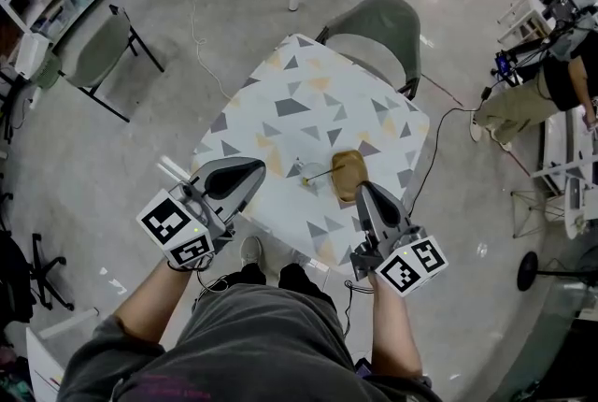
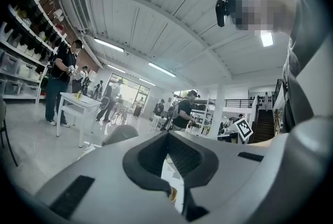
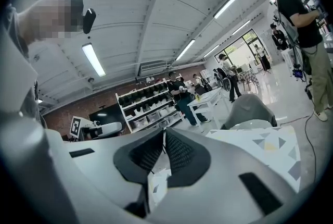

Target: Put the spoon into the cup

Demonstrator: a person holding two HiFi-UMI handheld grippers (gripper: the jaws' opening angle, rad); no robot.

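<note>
Though seemingly in the cup (image 1: 348,174), spoon (image 1: 316,176) between closed, empty left tool (image 1: 258,169) and right tool (image 1: 363,189).

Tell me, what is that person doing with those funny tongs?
A person stands at a patterned table with tongs in each hand. The left tongs and the right tongs are both shut and hold nothing, raised by the table's near side. On the table is a brown cup with a thin spoon poking out to its left. The spoon looks to be in the cup already, though it is too small to be sure.
</note>
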